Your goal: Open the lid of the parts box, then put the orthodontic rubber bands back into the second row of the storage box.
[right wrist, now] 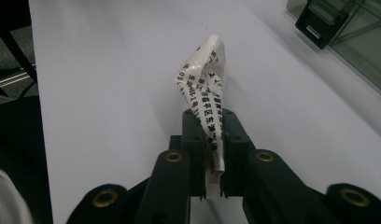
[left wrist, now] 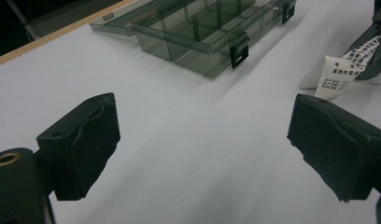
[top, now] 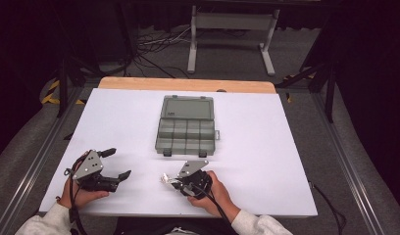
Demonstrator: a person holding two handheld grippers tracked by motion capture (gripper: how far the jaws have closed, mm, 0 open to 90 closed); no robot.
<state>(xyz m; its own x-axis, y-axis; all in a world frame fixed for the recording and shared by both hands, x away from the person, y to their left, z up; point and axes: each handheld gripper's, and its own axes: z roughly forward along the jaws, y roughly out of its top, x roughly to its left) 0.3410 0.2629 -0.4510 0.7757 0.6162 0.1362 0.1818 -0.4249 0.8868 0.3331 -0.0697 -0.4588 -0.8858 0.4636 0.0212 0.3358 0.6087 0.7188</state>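
The white desk [top: 266, 147] carries an open, smoke-grey compartment box [top: 187, 128] near its centre, lid laid back toward twelve o'clock. At about seven o'clock from the box the left gripper [top: 120, 164] rests with jaws spread wide, nothing between them. At six o'clock the right gripper [right wrist: 211, 122] has its jaws pressed together, pinching a small printed paper packet [right wrist: 205, 79] by its lower end. The packet looks light, soft and crumpled; it will likely flop, so a pinch on the flat sealed edge suits it best.
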